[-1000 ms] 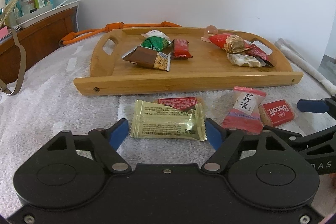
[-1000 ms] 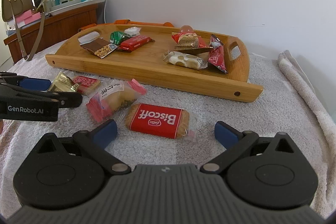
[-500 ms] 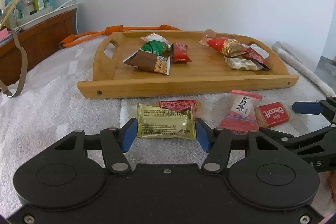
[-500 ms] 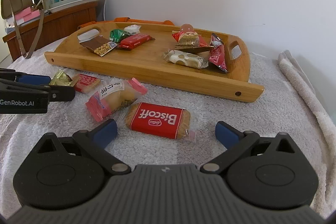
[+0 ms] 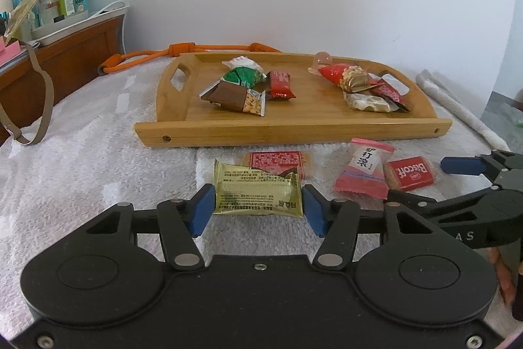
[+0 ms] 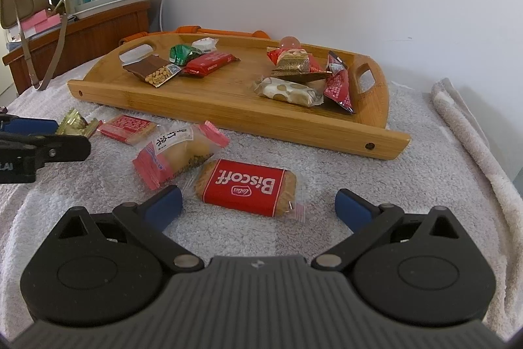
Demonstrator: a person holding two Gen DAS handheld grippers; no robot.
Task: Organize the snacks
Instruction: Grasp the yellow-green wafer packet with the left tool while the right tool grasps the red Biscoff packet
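My left gripper [image 5: 258, 210] has its blue pads pressed on the two short ends of the gold snack packet [image 5: 256, 193], pinching it just above the white towel [image 5: 81, 172]. The packet's back faces me, covered in small printed Chinese text too fine to read. Just beyond it, partly behind its far edge, lies a flat red packet [image 5: 276, 160] with white print that I cannot make out.

To the right, a pink-ended clear wrapper [image 6: 181, 151] holds a pale pastry and carries a white label with large Chinese characters. Beside it, near me in the right wrist view, sits the red biscuit pack [image 6: 246, 187] reading "Biscoff", with a small "Lotus" logo below. My right gripper [image 6: 258, 206] hangs over the towel with its fingers spread wide, the Biscoff pack lying just ahead between them, untouched.

Farther off stands the wooden tray [image 5: 294, 133]. On its left half I see a brown packet [image 5: 233, 98] with a clear window showing peanuts, a green wrapper [image 5: 243, 76], a white one and a red bar [image 5: 279, 84]. On its right half are a red-and-gold pile, a cream nougat-like bar [image 6: 287, 92] and a clear pink jelly cup [image 5: 322, 59].

The left gripper's side, seen from the right, shows only the letters "LAI" at the frame's edge.
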